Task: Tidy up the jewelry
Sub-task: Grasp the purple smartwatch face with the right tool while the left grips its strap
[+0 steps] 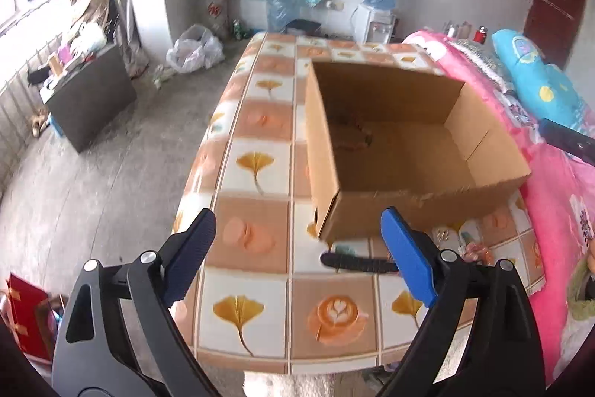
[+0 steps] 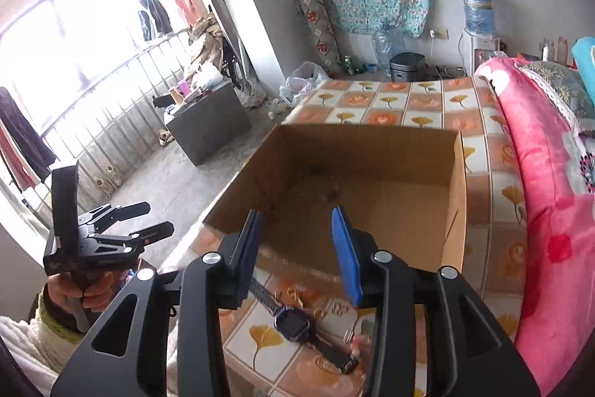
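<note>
One cardboard box is standing open on the one table with the tiled cloth. One dark wristwatch is lying before the box, beside some small pale trinkets too blurred for counting. Two grippers are showing: the left gripper and the right gripper. One water dispenser is standing behind — one pink quilt is lying alongside.

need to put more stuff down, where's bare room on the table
Free: tablecloth beyond the cardboard box, and most of the box floor. Crowded: the near strip by the watch and small jewelry pieces, under the right tongs.
</note>
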`<state>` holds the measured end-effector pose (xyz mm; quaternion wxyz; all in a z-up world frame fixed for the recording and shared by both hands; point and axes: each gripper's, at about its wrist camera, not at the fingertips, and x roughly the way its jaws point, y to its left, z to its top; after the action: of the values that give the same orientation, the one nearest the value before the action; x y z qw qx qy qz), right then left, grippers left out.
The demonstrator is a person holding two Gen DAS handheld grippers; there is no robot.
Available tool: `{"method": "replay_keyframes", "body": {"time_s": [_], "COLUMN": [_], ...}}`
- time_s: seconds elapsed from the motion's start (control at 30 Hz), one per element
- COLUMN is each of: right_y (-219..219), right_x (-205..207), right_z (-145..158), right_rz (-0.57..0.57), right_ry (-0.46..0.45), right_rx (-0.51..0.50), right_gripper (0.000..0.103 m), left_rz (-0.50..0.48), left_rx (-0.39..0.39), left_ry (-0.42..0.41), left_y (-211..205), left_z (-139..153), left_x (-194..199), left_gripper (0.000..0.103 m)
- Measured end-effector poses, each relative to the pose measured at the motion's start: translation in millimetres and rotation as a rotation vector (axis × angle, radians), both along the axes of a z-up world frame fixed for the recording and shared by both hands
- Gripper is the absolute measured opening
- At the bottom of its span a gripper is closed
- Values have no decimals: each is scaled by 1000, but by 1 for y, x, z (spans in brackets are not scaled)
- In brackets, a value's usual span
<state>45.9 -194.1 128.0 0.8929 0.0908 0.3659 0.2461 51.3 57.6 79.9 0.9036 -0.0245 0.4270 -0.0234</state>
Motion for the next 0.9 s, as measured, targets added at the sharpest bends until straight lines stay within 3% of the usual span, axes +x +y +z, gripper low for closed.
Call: {"method": "replay_keyframes", "body": {"time_s": [0.13, 0.27, 0.37, 0.47, 0.7, 0.9], "right_y": [18, 38, 53, 72, 92, 97], "right_x": [-24, -29, -32, -35, -29, -29], "right_z": [-64, -112, -121, -123, -132, -141], "right_rz": [-15, -40, -44, -41, -36, -35], "right_ry": [118, 190, 200, 176, 181, 175], "right_rx": [-29, -60, -81, -153, -237, -268], "right_gripper": [41, 41, 41, 41, 41, 41], "left_rz": [89, 69, 49, 66, 49, 8], "left_rx": [17, 116, 180, 207, 107, 117], "left_ry": [117, 170, 192, 149, 119, 96], "left_y": [1, -16, -26, -26, -14, -13], "left_z": [-61, -98, -116, -116, -125, -125], "left_x": [-10, -7, -4, -6, -6, -4], "left_gripper": [86, 86, 89, 95, 96, 96]}}
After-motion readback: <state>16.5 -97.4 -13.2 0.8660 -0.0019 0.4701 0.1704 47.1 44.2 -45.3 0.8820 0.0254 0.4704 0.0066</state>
